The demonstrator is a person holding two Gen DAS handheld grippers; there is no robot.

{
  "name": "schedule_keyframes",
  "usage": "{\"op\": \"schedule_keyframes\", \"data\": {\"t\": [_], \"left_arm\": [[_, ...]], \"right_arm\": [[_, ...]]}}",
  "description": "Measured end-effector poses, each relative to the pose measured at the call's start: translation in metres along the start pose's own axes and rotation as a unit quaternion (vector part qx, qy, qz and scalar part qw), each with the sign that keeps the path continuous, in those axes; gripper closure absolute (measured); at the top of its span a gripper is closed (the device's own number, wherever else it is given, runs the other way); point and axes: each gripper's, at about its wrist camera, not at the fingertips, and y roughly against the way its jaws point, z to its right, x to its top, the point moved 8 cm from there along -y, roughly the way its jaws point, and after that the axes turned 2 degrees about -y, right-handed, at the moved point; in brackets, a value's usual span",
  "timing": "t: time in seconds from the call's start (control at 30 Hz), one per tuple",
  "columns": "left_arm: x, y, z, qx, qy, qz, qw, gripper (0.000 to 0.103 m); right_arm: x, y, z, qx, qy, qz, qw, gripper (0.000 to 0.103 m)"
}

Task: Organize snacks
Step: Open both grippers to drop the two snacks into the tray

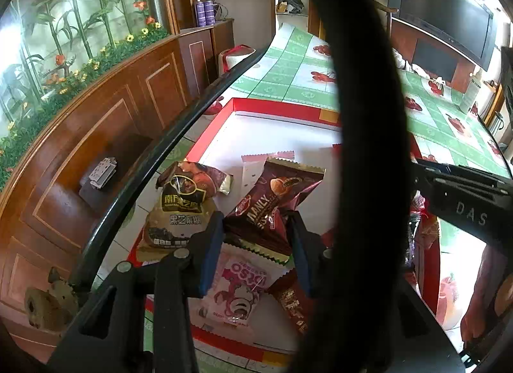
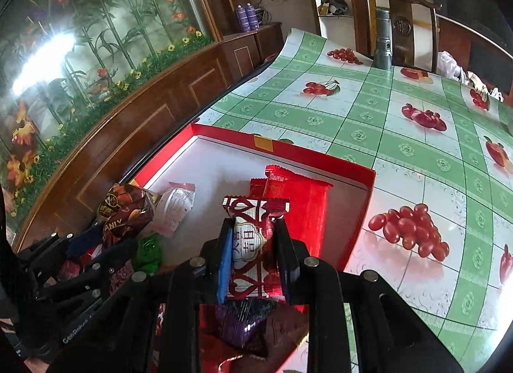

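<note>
The right claw [image 2: 253, 254] is clenched on a red-and-white sweet packet [image 2: 251, 238], held above the red tray [image 2: 368, 177] on the table [image 2: 400, 148]. The left claw [image 1: 256, 244] grips a maroon "MANLY" wrapper [image 1: 272, 199] over the same tray. Both packets look light, crinkly and slippery, best pinched mid-body across the flat faces. A pink "LOTSO" packet [image 1: 237, 289] lies below, and "DAS" marks the other claw's body.

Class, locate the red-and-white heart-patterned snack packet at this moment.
In the right wrist view, the red-and-white packet sits low at centre, clamped in the right gripper above the red box, just in front of a plain red packet.
</note>
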Motion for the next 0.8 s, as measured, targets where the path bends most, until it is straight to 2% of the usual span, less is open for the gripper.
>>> {"op": "schedule_keyframes", "data": {"t": [0.4, 0.43, 0.5, 0.57, 0.63, 0.7, 0.8], "left_arm": [[-0.007, -0.006, 0.002, 0.001, -0.003, -0.020, 0.9998, 0.058], [-0.007, -0.004, 0.002, 0.002, -0.002, -0.019, 0.9998, 0.055], [-0.008, -0.002, 0.003, 0.005, -0.004, -0.021, 0.9998, 0.044], [-0.008, 0.005, 0.003, 0.012, -0.003, -0.015, 0.9998, 0.020], [-0.007, 0.011, 0.003, 0.016, -0.005, -0.007, 0.9998, 0.020], [-0.007, 0.016, 0.003, 0.022, -0.010, -0.006, 0.9997, 0.020], [-0.009, 0.024, 0.002, 0.028, -0.014, -0.002, 0.9995, 0.019]], "right_arm": [[0.006, -0.004, -0.004, 0.008, 0.018, -0.001, 1.000, 0.076], [0.005, -0.002, -0.005, 0.010, 0.018, 0.002, 1.000, 0.076], [0.005, 0.003, -0.006, 0.016, 0.021, 0.005, 1.000, 0.074], [0.005, 0.008, -0.006, 0.018, 0.024, 0.009, 0.999, 0.072], [0.005, 0.015, -0.005, 0.021, 0.025, 0.013, 0.999, 0.066], [0.005, 0.022, -0.003, 0.023, 0.025, 0.020, 0.999, 0.053], [0.003, 0.035, -0.002, 0.026, 0.035, 0.027, 0.999, 0.044]]}}
